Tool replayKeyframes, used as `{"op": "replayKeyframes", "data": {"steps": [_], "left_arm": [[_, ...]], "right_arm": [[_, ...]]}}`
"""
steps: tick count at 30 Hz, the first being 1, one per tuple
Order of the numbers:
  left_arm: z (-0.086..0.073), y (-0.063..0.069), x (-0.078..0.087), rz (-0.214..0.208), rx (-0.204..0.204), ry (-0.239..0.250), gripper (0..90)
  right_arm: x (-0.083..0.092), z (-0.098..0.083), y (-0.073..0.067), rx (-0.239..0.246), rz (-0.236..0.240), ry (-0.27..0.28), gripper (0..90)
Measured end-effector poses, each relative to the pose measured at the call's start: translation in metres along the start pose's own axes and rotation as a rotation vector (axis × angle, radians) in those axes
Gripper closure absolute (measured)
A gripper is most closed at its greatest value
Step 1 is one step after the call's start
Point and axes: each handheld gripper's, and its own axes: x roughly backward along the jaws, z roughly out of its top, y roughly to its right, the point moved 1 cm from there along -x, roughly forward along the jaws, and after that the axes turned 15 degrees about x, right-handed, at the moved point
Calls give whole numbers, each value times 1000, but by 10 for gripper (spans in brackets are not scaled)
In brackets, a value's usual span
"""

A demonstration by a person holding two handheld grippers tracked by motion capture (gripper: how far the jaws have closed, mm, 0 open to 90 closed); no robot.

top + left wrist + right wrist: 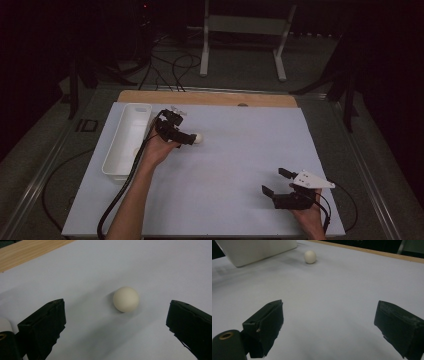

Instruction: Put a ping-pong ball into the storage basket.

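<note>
The left gripper sits near the far left part of the white sheet, just right of the tray, with its tips at a small cream ball. In the left gripper view its jaws stand wide apart, released, one at the lower left and one at the lower right, and the ball rests on the sheet between and a little beyond them, nearer the right jaw but touching neither. Nothing is held. A strip of bare wood shows past the sheet's far edge. The right gripper lies near the front right corner of the sheet, well apart from the ball, with the person's hand behind it and the grey plate on top. Its jaws are also spread wide and empty, with only bare sheet between them. In the right gripper view the ball shows far off on the sheet, just beside the white tray, which stands along the sheet's left edge. The left gripper's cable trails back along the forearm toward the front edge.
</note>
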Motion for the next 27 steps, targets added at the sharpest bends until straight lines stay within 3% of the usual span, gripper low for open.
{"op": "replayKeyframes", "data": {"steps": [27], "left_arm": [[1, 8, -18, -7, 12, -18, 10]], "right_arm": [[1, 0, 0, 0, 1, 3, 82]]}}
